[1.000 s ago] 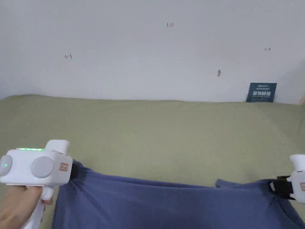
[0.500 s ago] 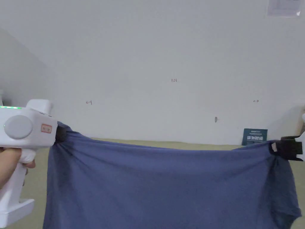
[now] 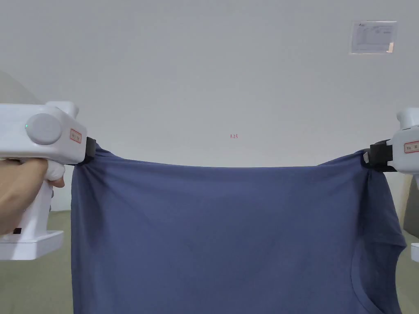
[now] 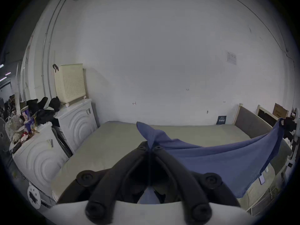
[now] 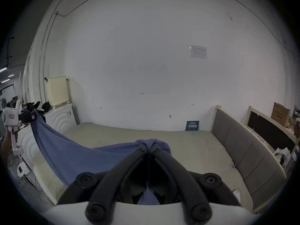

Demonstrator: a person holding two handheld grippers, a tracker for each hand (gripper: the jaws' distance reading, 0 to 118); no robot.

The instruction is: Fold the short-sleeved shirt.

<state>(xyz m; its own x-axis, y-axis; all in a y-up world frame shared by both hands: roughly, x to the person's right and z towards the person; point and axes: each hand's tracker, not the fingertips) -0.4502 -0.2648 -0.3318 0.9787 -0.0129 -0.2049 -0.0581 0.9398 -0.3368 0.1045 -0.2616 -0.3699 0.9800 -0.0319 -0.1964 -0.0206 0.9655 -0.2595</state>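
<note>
The wide bed with its flat olive-green sheet (image 5: pixel 186 145) runs up to the white wall, its cover smooth with a few faint creases. A padded grey headboard in a pale wooden frame (image 5: pixel 243 149) stands along its right side. At the far edge, a small dark blue card with white print (image 5: pixel 192 125) stands upright on the mattress, propped against the wall just beside the headboard's corner.

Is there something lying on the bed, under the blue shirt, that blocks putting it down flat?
Nothing visible does. The shirt hangs between the left gripper and right gripper, and the bed beneath looks bare.
</note>
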